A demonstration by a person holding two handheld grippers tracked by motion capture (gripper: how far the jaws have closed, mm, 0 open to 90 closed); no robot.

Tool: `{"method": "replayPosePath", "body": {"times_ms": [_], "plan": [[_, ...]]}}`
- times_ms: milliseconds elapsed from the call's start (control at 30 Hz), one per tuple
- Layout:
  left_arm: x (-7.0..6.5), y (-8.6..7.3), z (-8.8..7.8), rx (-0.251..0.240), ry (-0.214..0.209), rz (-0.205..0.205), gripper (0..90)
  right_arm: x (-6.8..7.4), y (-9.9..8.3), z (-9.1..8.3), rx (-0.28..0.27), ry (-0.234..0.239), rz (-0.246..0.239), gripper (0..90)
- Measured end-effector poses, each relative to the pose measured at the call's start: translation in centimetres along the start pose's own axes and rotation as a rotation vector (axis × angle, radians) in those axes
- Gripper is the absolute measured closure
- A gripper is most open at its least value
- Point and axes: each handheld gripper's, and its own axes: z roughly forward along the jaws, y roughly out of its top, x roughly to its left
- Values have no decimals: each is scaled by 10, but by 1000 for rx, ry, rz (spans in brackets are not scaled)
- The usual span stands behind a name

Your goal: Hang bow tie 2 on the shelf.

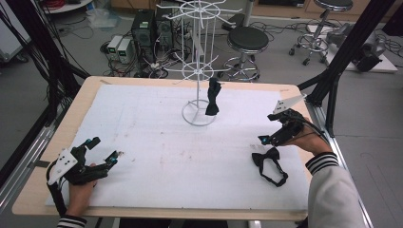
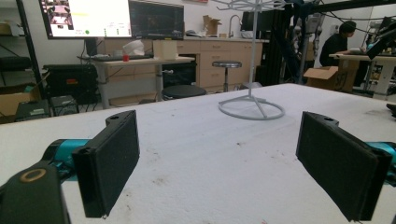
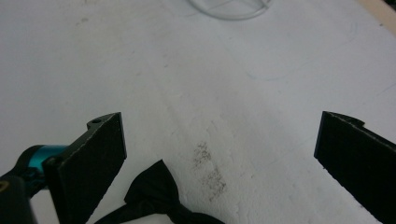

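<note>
Our right gripper (image 1: pixel 267 140) hovered at the right side of the table (image 1: pixel 28 190), its jaws spread wide and holding nothing, just above and beyond the bow tie (image 1: pixel 269 164) that lay flat on the white mat (image 1: pixel 157 152). In the right gripper view the bow tie (image 3: pixel 156 196) sat low between the two black pads (image 3: pixel 91 170), touching neither. Our left gripper (image 1: pixel 105 151) rested at the near left corner of the mat, jaws likewise wide apart and empty; in the left gripper view we saw only bare mat (image 2: pixel 210 163) between its pads (image 2: pixel 109 165). Toward the far middle of the table stood the white wire rack (image 1: pixel 198 61), and a second bow tie (image 1: pixel 213 97) hung from one of its lower hooks, just right of the pole. The rack's ring base (image 2: pixel 251 108) showed well beyond the left gripper.
</note>
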Motion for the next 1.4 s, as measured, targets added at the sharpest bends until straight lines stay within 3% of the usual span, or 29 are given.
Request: {"method": "replayPosePath", "body": {"times_ms": [300, 567, 867, 1233, 1333, 1400], "plan": [[0, 0, 0, 1, 0, 2, 138, 0, -7, 9, 116, 45, -97, 15], [0, 0, 0, 1, -1, 4, 138, 1, -16, 16, 199, 80, -117, 15], [0, 0, 0, 0, 1, 6, 138, 7, -21, 29, 297, 114, -176, 15], [0, 0, 0, -1, 1, 7, 138, 10, -24, 41, 381, 140, -235, 76], [0, 0, 0, -1, 0, 6, 138, 10, -23, 42, 396, 146, -249, 185], [0, 0, 0, -1, 0, 6, 138, 10, -24, 44, 405, 151, -248, 189]]}}
